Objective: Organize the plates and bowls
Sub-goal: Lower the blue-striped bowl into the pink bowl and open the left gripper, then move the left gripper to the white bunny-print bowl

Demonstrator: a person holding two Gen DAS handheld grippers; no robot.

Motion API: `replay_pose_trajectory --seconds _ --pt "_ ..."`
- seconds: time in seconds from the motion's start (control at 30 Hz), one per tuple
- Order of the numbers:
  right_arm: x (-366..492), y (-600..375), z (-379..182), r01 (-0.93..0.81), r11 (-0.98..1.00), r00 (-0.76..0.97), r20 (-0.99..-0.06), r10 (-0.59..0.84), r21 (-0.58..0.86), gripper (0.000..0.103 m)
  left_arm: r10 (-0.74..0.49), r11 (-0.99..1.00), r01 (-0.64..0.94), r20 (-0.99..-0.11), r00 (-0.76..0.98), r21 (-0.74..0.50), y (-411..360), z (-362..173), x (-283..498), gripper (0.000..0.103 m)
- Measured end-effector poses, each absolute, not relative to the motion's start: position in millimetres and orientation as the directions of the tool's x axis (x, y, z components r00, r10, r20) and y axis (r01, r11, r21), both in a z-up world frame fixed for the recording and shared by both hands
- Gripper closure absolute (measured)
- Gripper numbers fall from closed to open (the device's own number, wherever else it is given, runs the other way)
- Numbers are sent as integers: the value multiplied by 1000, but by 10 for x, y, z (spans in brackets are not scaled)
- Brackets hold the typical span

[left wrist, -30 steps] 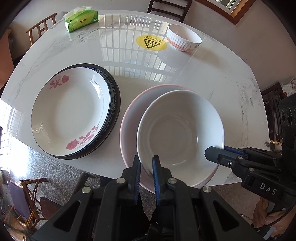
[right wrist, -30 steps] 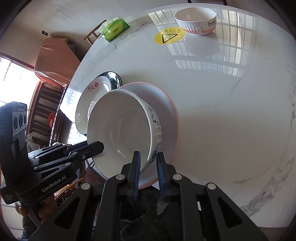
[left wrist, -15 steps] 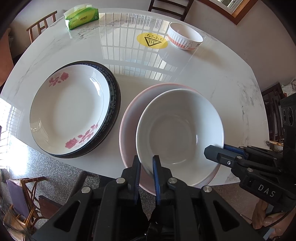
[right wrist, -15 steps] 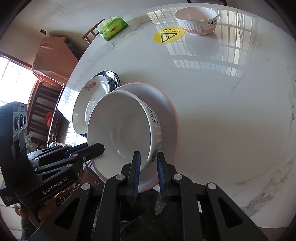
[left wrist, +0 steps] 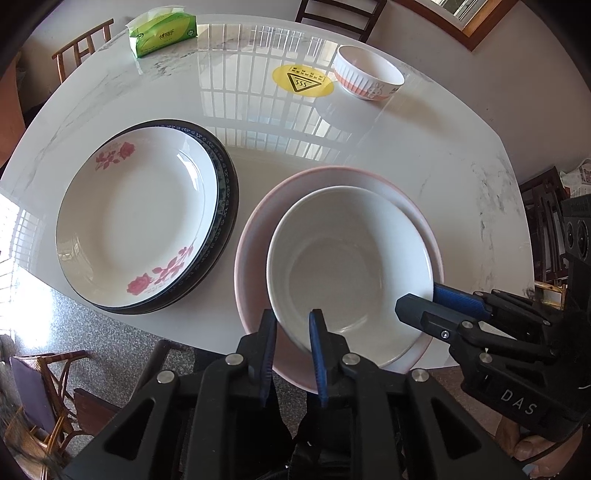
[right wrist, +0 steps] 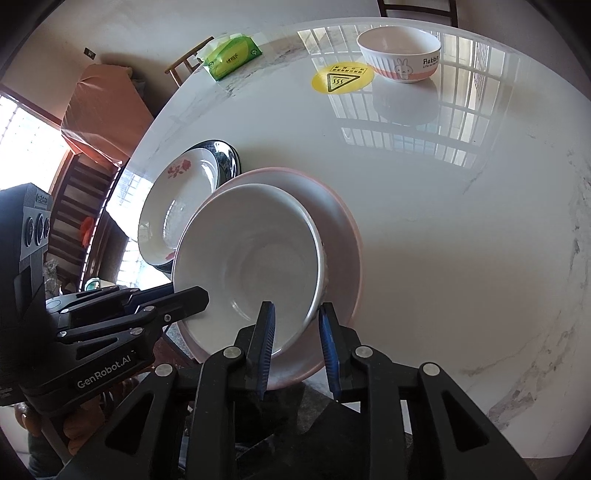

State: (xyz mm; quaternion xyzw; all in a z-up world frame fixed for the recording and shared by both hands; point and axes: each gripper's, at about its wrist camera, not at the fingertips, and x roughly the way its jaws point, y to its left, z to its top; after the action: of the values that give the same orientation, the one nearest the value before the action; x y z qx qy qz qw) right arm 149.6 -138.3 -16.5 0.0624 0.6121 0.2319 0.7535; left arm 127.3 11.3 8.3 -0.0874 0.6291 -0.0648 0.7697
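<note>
A large white bowl point(left wrist: 351, 266) point(right wrist: 251, 258) sits inside a wider pink bowl point(left wrist: 255, 236) point(right wrist: 343, 229) at the table's near edge. My left gripper point(left wrist: 291, 325) straddles the white bowl's near rim with its jaws slightly parted. My right gripper point(right wrist: 295, 321) straddles the rim on the other side, jaws wider apart and off the rim. A white rose-patterned plate point(left wrist: 136, 218) point(right wrist: 177, 203) lies on a dark-rimmed plate point(left wrist: 229, 192) to the left. A small rabbit bowl point(left wrist: 369, 75) point(right wrist: 400, 53) stands at the far side.
The white marble table point(left wrist: 424, 155) carries a yellow hot-surface sticker point(left wrist: 303, 80) point(right wrist: 342, 76) and a green tissue pack point(left wrist: 162, 31) point(right wrist: 232, 55) at the far edge. Wooden chairs point(left wrist: 81, 48) stand around it.
Both grippers' jaws have opened from their pinch on the white bowl's rim, the right one more. The white bowl has settled lower into the pink bowl.
</note>
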Motion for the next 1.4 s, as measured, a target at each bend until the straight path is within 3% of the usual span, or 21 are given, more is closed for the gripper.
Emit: replay_pose_trajectory --seconds 0.37,0.7,0.77,0.8,0.83,0.9,1.07,1.13,1.33,1.4 --pt "1478 -1380 -74 -290 881 184 -881 435 375 67 -179 984 46 -958 223 -173 68 193 1240 82" --pt "1583 -1697 149 -249 867 275 -827 490 431 59 -275 961 123 -899 341 -247 111 511 1257 81" --pt "1615 -1793 152 -235 879 302 -829 471 414 57 -297 954 147 -896 332 -261 92 502 1316 69" --pt "1635 -1850 147 -225 884 315 -829 463 409 54 -295 954 149 -903 313 -260 83 482 1345 51" --pt "1656 -1904 135 -216 887 324 -827 459 408 52 -294 954 142 -909 294 -263 81 464 1387 40" --pt "1703 -2013 112 -193 894 342 -827 447 403 51 -337 941 130 -896 289 -313 90 461 1425 40" --pt "1858 -2241 62 -139 934 391 -848 358 330 34 -426 902 132 -799 423 -411 171 644 1462 40" --pt "1937 -2325 51 -113 945 401 -856 326 307 19 -415 906 143 -775 477 -398 183 728 1502 40" --pt "2206 -2498 219 -55 974 452 -864 221 220 1 -458 840 24 -683 569 -543 438 823 1857 40" --pt "2353 -2526 279 -56 970 427 -872 239 238 0 -427 857 13 -694 580 -516 442 866 2031 41"
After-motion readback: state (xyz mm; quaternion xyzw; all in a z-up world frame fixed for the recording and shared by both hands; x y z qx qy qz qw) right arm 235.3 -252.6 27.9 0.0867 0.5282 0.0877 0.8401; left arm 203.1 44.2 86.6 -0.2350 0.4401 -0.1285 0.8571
